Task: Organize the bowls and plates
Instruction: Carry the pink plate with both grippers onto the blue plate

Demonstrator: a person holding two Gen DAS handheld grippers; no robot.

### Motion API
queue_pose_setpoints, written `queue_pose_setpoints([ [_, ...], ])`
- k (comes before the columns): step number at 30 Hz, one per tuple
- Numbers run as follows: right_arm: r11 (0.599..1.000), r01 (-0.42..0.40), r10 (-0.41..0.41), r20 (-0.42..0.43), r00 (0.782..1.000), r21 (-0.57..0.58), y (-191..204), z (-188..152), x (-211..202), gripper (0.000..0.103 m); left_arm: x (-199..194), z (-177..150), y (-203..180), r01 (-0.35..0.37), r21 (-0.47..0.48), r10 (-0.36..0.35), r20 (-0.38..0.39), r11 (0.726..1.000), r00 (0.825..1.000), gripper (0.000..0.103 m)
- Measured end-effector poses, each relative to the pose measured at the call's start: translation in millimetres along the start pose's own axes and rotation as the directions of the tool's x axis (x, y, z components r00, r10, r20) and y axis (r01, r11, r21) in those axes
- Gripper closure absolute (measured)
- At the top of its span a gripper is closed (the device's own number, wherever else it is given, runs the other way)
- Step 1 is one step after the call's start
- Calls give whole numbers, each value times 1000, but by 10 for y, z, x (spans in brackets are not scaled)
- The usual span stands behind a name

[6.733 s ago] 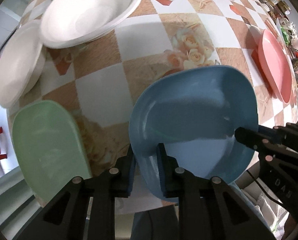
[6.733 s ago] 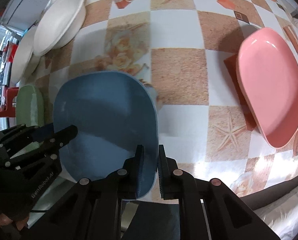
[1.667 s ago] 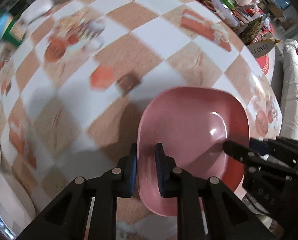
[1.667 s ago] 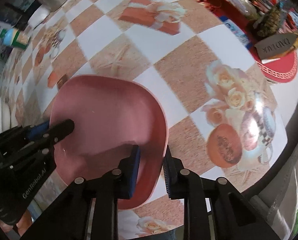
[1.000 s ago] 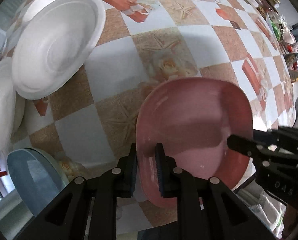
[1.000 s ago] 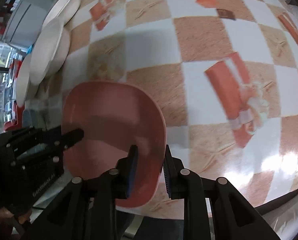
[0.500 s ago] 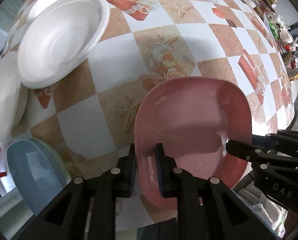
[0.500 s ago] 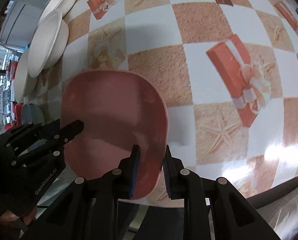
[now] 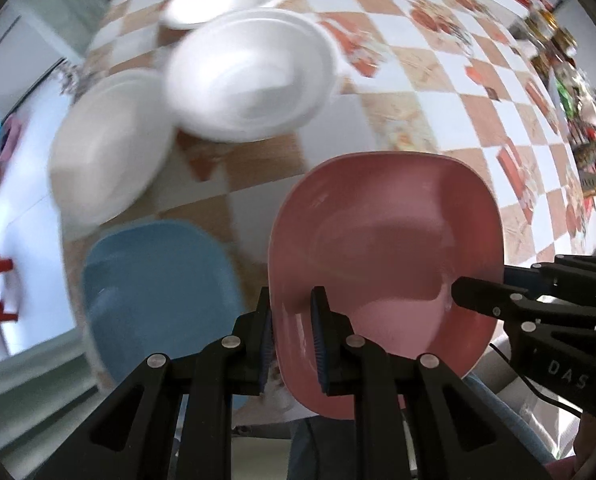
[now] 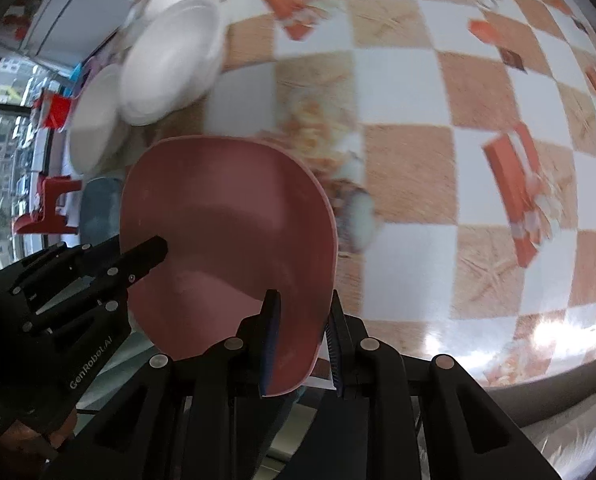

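A pink squarish plate (image 9: 386,248) hangs above the checkered table, carried by both grippers. My left gripper (image 9: 292,332) is shut on its left rim. My right gripper (image 10: 302,340) is shut on the opposite rim of the pink plate (image 10: 226,224), and its black fingers (image 9: 490,292) reach in from the right in the left wrist view. Just left of the pink plate a blue plate (image 9: 158,284) lies near the table's front left corner; in the right wrist view only a sliver of the blue plate (image 10: 98,208) shows.
Three white foam bowls (image 9: 250,76) sit overlapping at the table's far left, blurred by motion. A red stool (image 10: 54,204) stands on the floor beyond the left edge. Packets and jars (image 9: 554,40) crowd the far right of the table (image 10: 438,120).
Both grippers have carried the pink plate left and upward; the blue plate and the white bowls now loom closer. Both grips on the plate are unchanged.
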State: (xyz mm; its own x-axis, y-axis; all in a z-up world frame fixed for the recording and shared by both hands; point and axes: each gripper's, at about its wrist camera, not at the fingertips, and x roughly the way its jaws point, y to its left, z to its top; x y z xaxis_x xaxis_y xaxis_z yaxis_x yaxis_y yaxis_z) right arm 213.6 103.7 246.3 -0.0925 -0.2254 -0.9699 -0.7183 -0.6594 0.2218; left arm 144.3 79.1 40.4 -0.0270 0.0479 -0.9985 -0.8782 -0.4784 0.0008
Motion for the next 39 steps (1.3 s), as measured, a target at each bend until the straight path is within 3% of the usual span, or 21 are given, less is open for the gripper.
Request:
queue_pose_setpoints([
  [16, 974, -77, 69, -45, 997, -212, 1016, 261, 531, 78, -103, -386, 1182, -117, -217, 114, -22, 969, 993, 84],
  [26, 962, -75, 58, -73, 996, -262, 1434, 316, 832, 78, 26, -358, 1429, -156, -237, 153, -31, 959, 988, 83],
  [37, 958, -78, 54, -90, 994, -277, 1483, 307, 916, 78, 139, -326, 1522, -170, -247, 164, -46, 954, 985, 82],
  [39, 958, -81, 58, -93, 994, -276, 1477, 315, 929, 78, 139, -325, 1539, -168, -256, 162, -43, 952, 986, 78],
])
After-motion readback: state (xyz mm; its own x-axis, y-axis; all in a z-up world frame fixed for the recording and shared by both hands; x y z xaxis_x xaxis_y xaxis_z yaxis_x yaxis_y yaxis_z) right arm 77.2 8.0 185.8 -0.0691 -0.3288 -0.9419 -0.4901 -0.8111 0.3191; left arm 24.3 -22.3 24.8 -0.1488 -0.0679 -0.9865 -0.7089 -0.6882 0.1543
